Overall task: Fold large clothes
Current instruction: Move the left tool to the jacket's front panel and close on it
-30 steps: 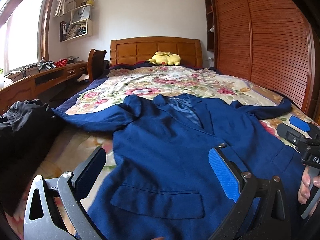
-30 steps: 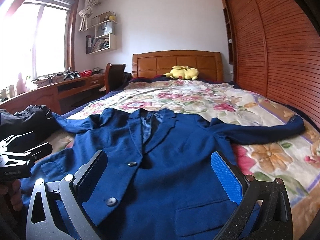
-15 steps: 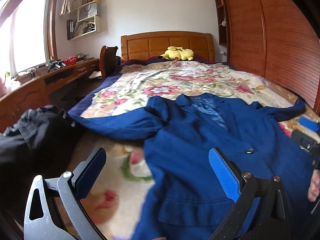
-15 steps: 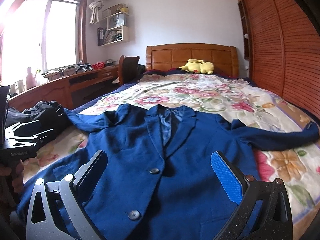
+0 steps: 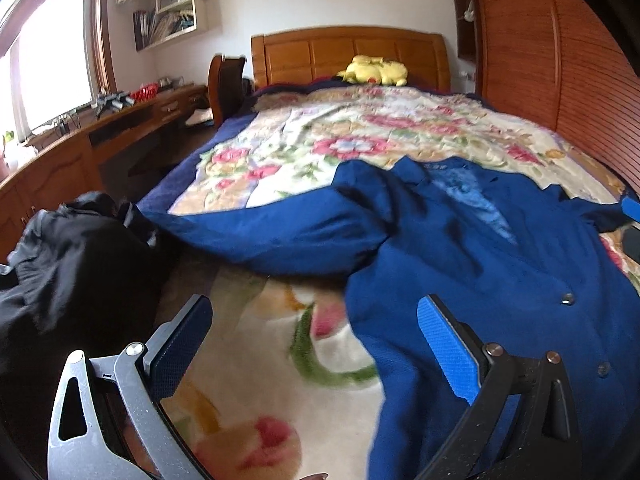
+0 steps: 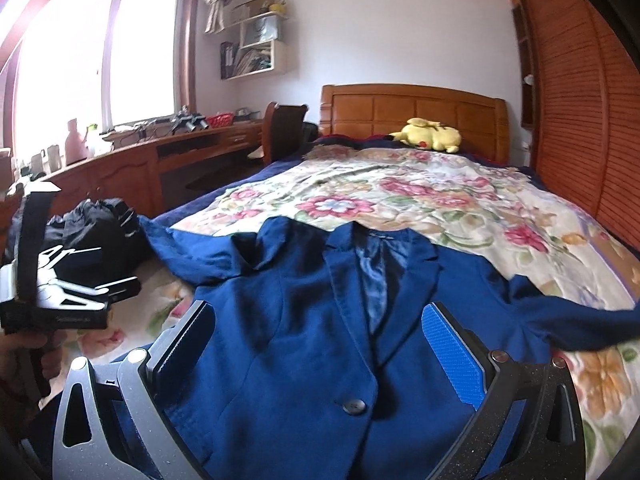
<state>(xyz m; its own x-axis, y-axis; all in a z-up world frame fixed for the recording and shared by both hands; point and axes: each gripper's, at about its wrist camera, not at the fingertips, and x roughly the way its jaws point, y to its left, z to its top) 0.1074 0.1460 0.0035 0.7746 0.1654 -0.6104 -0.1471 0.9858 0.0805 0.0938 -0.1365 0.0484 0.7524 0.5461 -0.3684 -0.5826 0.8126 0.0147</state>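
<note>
A navy blue blazer (image 6: 304,320) lies face up and buttoned on the flowered bedspread (image 6: 400,196), collar toward the headboard, both sleeves spread out sideways. In the left wrist view the blazer (image 5: 480,256) fills the right half, its left sleeve (image 5: 260,236) stretching toward the bed's edge. My left gripper (image 5: 316,344) hangs open above bare bedspread just left of the blazer's hem. My right gripper (image 6: 320,344) hovers open over the blazer's chest, above a dark button (image 6: 352,406). The left gripper (image 6: 124,288) also shows at the left of the right wrist view, held by a hand.
A pile of black clothing (image 5: 68,264) sits at the bed's left edge next to the sleeve end. A yellow plush toy (image 6: 430,134) rests by the wooden headboard (image 6: 412,110). A long wooden desk (image 6: 160,160) and chair (image 6: 284,128) run along the left; a slatted wardrobe (image 6: 580,120) lines the right.
Both views shifted left and forward. The left gripper slid off the blazer front to sit over bare bedspread. The right gripper came nearer the collar. Both stayed open.
</note>
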